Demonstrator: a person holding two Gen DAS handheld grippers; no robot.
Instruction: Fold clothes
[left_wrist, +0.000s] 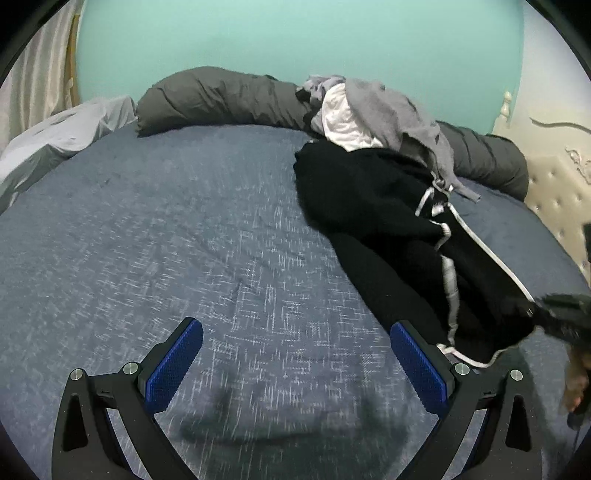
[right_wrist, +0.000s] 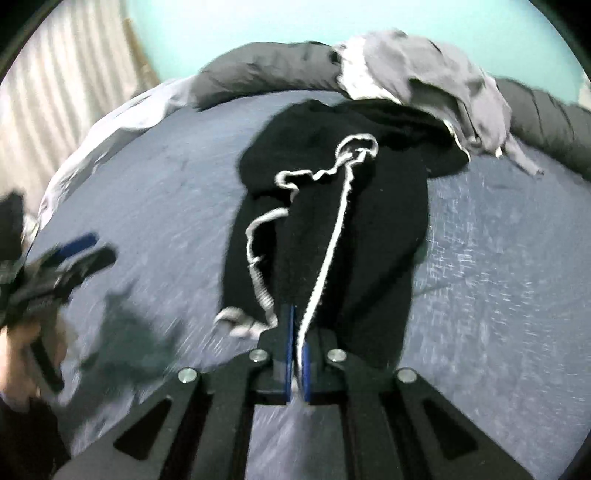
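Black trousers (right_wrist: 325, 221) with white piping lie stretched along the blue bed (left_wrist: 166, 229), their far end under a grey garment (left_wrist: 399, 110) heaped against the dark bolster (left_wrist: 221, 99). Right gripper (right_wrist: 295, 321) has its fingers pinching the trousers' near hem. Left gripper (left_wrist: 295, 354) hangs over bare bedcover, fingers spread, nothing between them.

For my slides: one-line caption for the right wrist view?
Right gripper shut on black white-striped trousers lying on a blue bedspread.
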